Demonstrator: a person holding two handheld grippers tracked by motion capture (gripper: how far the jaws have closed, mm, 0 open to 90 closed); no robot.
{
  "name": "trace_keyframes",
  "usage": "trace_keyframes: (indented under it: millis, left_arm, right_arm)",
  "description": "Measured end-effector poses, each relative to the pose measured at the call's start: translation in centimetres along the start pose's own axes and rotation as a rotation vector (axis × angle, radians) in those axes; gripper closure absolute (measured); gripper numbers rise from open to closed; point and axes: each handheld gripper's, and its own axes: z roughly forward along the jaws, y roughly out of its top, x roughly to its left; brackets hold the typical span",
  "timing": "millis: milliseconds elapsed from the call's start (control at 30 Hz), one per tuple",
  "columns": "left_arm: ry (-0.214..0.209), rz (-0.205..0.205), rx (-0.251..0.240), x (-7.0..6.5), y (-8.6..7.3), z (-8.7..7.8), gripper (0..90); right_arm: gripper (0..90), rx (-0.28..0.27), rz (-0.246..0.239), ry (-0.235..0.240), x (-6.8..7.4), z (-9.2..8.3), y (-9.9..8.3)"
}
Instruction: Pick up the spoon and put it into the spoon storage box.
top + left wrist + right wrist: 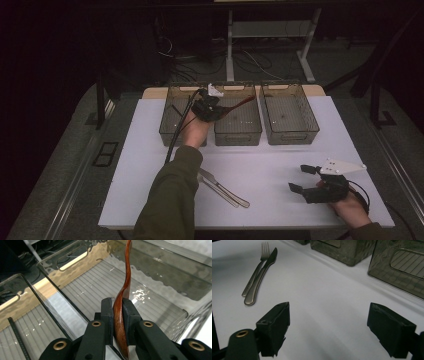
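Wooden spoon held over the middle bin, ready to go in.

The brown wooden spoon (124,290) is pinched by its bowl in the left tongs (117,312), handle toward 12 o'clock above the middle bin (238,134); the right tongs (329,327) rest wide and empty on the surface (270,165), with fork (255,272) and knife (262,272) at 10 o'clock, probably waiting their turn.

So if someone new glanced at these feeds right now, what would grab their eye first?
Probably the brown wooden spoon, clamped between the left gripper jaws and held over the middle tray of three smoky clear bins at the table's far edge. Next, a metal fork and knife lying side by side on the white tabletop, with the right gripper resting open at the near right.
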Motion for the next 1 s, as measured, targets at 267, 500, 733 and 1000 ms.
trace_keyframes:
  millis: [267, 500, 733, 1000]
  left_arm:
    - [0.015, 0.023, 0.067, -0.4, -0.2, 1.3, 80.2]
    - [-0.003, 0.02, 0.083, -0.9, -0.3, 2.1, 80.0]
    - [-0.029, 0.019, 0.089, -1.2, -0.3, 2.4, 78.9]
    - [-0.051, 0.01, 0.046, -1.1, 0.1, 1.9, 65.5]
  right_arm:
    - [17.6, -0.003, 0.0, -0.001, -0.1, -0.1, 0.0]
    - [17.6, -0.004, 0.0, -0.001, -0.1, -0.1, 0.0]
    - [17.6, -0.007, 0.001, -0.001, -0.1, -0.2, 0.0]
    - [17.6, -0.005, 0.001, 0.0, -0.1, -0.1, 0.0]
